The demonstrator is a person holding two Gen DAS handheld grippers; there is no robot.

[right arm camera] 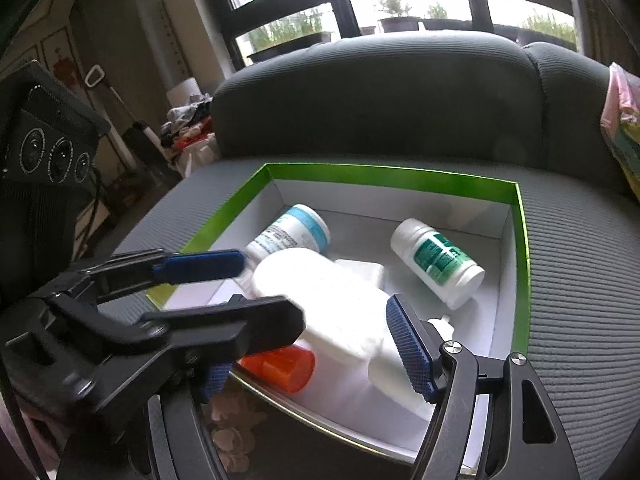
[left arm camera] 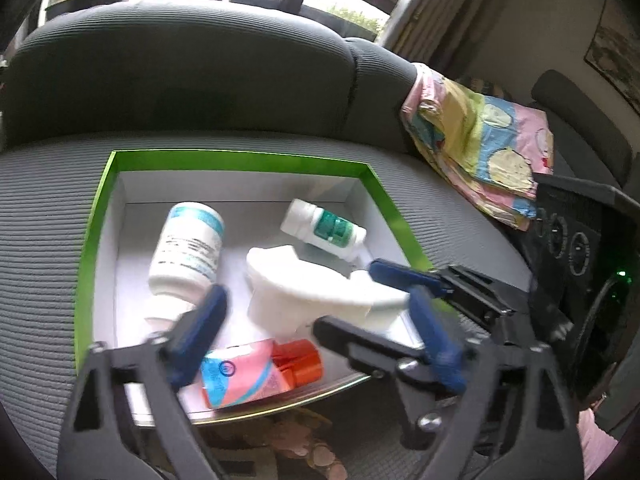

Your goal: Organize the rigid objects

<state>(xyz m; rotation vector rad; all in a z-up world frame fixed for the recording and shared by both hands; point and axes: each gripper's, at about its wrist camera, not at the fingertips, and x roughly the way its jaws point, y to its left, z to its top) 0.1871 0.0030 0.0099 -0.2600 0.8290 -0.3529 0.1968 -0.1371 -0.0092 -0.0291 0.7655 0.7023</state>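
A green-rimmed white box sits on a grey sofa seat. Inside lie a large white bottle with a blue label, a small white bottle with a green label, a white curved plastic piece and a pink tube with an orange cap. My left gripper is open above the box's near edge, over the tube. My right gripper is open around the white piece; whether the pads touch it is unclear. Each gripper shows in the other's view.
The sofa backrest rises behind the box. A colourful folded cloth lies on the seat to the right. A black device with round dials stands beside the sofa. A patterned floor shows below the seat edge.
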